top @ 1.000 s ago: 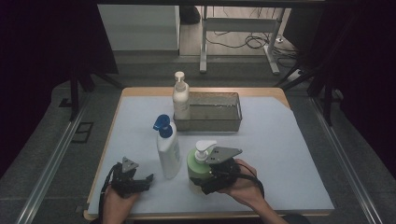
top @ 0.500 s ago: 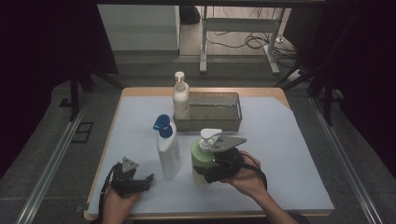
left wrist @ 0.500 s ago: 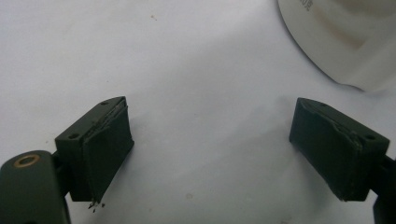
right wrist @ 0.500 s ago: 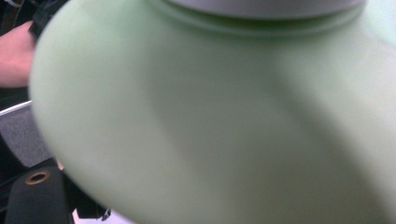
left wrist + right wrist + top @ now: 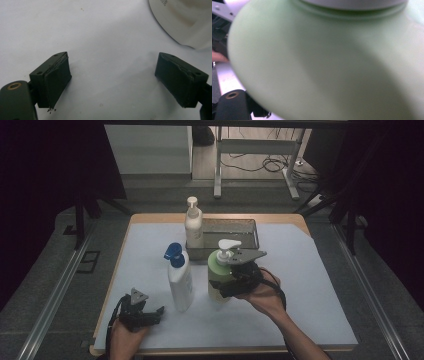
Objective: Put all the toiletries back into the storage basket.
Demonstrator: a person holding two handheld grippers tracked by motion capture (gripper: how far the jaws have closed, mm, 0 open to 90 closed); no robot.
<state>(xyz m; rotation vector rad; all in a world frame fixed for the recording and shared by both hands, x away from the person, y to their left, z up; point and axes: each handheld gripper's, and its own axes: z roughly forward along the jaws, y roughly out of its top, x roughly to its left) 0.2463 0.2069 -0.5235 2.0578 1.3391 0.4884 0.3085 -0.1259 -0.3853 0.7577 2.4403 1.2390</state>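
The surface (image 5: 310, 285), covered in a pale sheet, carries a clear rectangular bin (image 5: 240, 232) at its far middle. A cream pump bottle (image 5: 193, 227) stands upright at the bin's near left corner; whether it is inside or just outside the wall cannot be told. A white bottle with a blue pump (image 5: 179, 280) stands upright on the sheet, nearer the person and apart from the bin.

The green pump bottle (image 5: 220, 272) is upright beside the white one, in front of the bin. The right claw (image 5: 225, 287) pinches its body from the side; the right gripper view is taken up by the green body (image 5: 324, 62). It appears raised slightly off the sheet, though contact underneath cannot be confirmed.

The left claw (image 5: 152, 312) rests low at the near left, jaws spread with nothing between them.

Judgement: pickup is done; carrying to the bin and release remain. The blue-pump bottle likely follows.
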